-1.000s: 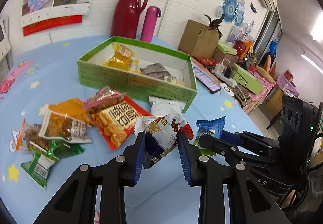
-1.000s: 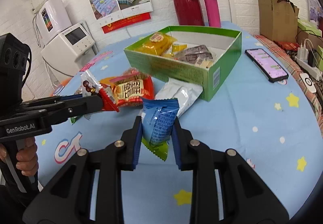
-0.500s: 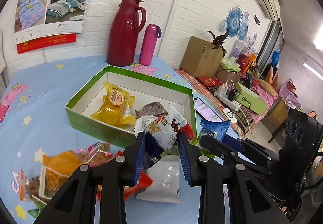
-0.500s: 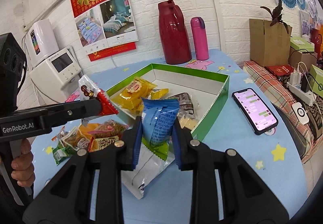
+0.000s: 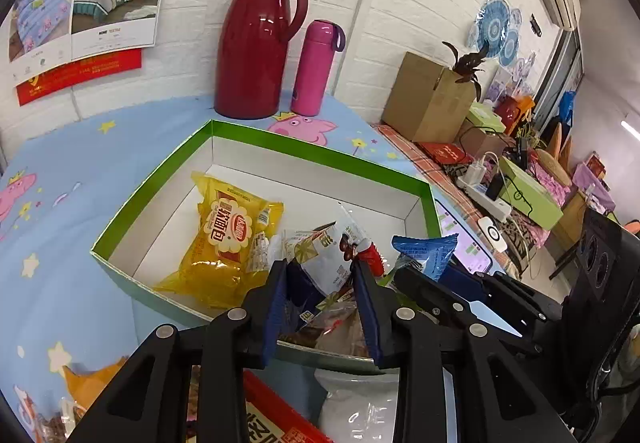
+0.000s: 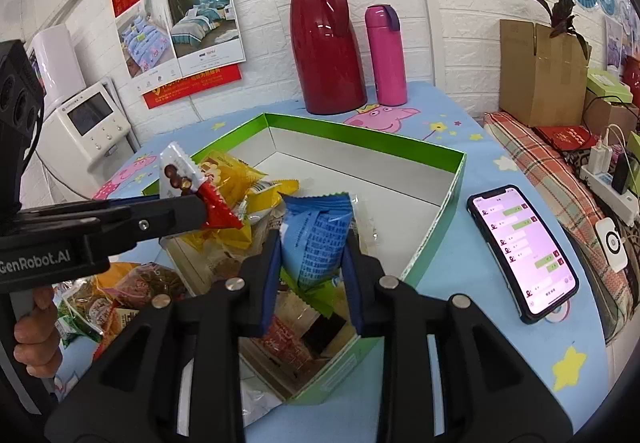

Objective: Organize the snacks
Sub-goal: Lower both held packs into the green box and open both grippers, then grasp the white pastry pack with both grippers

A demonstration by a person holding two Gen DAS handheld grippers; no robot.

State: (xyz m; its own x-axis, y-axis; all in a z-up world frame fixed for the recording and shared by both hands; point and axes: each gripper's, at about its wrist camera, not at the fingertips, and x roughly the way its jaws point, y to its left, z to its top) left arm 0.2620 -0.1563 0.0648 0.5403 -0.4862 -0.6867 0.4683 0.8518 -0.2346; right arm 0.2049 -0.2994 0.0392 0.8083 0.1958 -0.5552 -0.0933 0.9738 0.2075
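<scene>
So both grippers are loaded up and hovering over the green box (image 5: 256, 141) at once. The left gripper (image 5: 322, 279) has its fingers clamped on a white snack packet (image 5: 332, 255) with a red corner, held over the near end of the box, just beside the big yellow bread bag (image 5: 228, 239) that's lying inside against the box's left wall. The right gripper (image 6: 310, 255) is squeezing a blue snack packet (image 6: 318, 239) with a green bottom edge, and that one hangs above the near corner of the box, where a few small brown and red wrapped snacks (image 6: 288, 339) are piled up on the floor of it. From the right wrist view you can see the left gripper poking in from the left side of the box with its white packet sticking up, plus the person's hand (image 6: 34, 335) on its handle. The far half of the box is bare white cardboard. Outside the box, on the blue tabletop (image 6: 472, 327), a pile of loose snack bags (image 6: 116, 295) sits off its near-left side, a phone (image 6: 522, 251) with the screen lit lies to its right, and a dark red thermos jug (image 5: 256, 43) and pink bottle (image 5: 316, 67) stand behind it by the wall.
</scene>
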